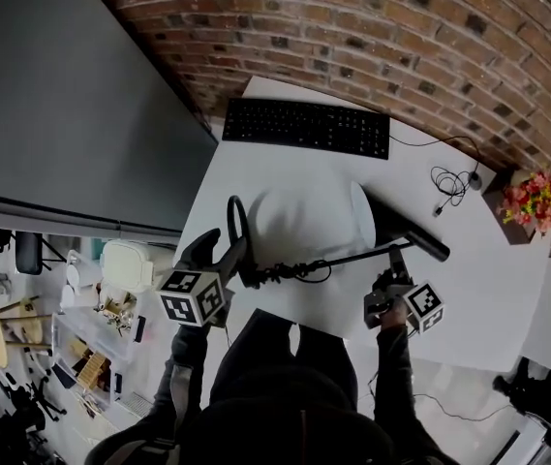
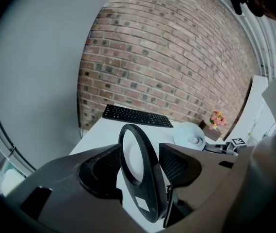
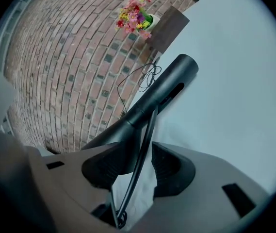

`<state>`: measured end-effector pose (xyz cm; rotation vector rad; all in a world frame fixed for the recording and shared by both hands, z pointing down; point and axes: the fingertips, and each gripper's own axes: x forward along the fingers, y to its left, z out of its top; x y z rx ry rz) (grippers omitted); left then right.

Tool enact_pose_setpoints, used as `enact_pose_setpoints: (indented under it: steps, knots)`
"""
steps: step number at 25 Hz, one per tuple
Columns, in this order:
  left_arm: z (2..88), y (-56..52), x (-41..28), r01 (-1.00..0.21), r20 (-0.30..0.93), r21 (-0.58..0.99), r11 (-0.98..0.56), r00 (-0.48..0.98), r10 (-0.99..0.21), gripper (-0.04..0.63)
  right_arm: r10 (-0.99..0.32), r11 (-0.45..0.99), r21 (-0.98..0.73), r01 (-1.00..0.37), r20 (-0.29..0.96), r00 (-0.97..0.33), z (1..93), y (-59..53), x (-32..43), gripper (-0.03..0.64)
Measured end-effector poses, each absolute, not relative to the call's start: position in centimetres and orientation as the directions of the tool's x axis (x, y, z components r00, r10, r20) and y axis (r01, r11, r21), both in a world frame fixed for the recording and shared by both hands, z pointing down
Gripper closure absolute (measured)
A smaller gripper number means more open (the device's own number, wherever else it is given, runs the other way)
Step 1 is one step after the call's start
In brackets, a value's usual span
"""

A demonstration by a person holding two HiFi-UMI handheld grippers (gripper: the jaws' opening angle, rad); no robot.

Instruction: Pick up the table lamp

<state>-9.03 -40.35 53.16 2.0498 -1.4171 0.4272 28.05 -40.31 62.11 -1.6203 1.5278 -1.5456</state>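
The table lamp (image 1: 343, 259) lies on its side across the near part of the white table (image 1: 507, 289). Seen from the head view, its black ring base (image 1: 239, 229) is to the left, its thin arm (image 1: 357, 256) runs across, and its tubular head (image 1: 413, 231) points off to the right. The left gripper (image 1: 225, 250) sits at the ring and the right gripper (image 1: 394, 264) at the arm, near the head. Further back a black keyboard (image 1: 306, 127) lies along the table edge by the brick wall (image 1: 401, 27). A loose cable (image 1: 446, 182) and a bunch of flowers (image 1: 532, 200) are off to the right, and a grey panel (image 1: 62, 105) fills the left side.

In the left gripper view, the left gripper (image 2: 138, 161) has its jaws spread wide. The ring base (image 2: 147, 188) stands upright in the gap between them, and neither pad presses on it. The keyboard (image 2: 137, 115) and the flowers (image 2: 218, 119) show beyond.

In the right gripper view, the right gripper (image 3: 140, 166) also has its jaws apart. The thin arm (image 3: 145, 149) runs through the opening without being pinched. The dark head (image 3: 162, 89) stretches away over the table (image 3: 239, 96), close by one jaw. The cable (image 3: 145, 79) and the flowers (image 3: 137, 13) lie past it against the bricks.
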Motion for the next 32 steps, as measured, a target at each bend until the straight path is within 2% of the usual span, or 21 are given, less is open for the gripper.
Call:
enact_pose_setpoints:
  steps: [11, 19, 21, 22, 25, 32]
  knots:
    - [54.4, -41.8, -7.7, -0.924, 0.594, 0.310, -0.222, 0.371, -0.714, 0.357, -0.892, -0.310, -0.893, -0.326, 0.392, -0.225, 63.4, -41.4, 29.0, 0.488]
    - [56.1, -42.8, -6.4, -0.929, 0.624, 0.308, -0.206, 0.361, -0.693, 0.359, -0.907, -0.298, -0.918, -0.263, 0.358, -0.223, 63.7, -41.9, 29.0, 0.515]
    - [56.5, -43.0, -6.3, -0.932, 0.632, 0.301, -0.201, 0.352, -0.690, 0.388, -0.910, -0.304, -0.923, -0.234, 0.354, -0.214, 63.9, -41.9, 29.1, 0.532]
    - [56.6, -43.1, -6.3, -0.936, 0.636, 0.295, -0.193, 0.344, -0.691, 0.415, -0.911, -0.308, -0.924, -0.225, 0.355, -0.208, 64.1, -41.9, 29.2, 0.563]
    - [57.0, -43.3, -6.7, -0.949, 0.648, 0.270, -0.161, 0.303, -0.699, 0.562, -0.915, -0.312, -0.930, -0.194, 0.349, -0.201, 64.1, -41.9, 29.2, 0.568]
    - [57.0, -43.4, -6.4, -0.949, 0.641, 0.256, -0.182, 0.308, -0.703, 0.580, -0.923, -0.302, -0.938, -0.169, 0.332, -0.193, 64.1, -41.8, 29.3, 0.569]
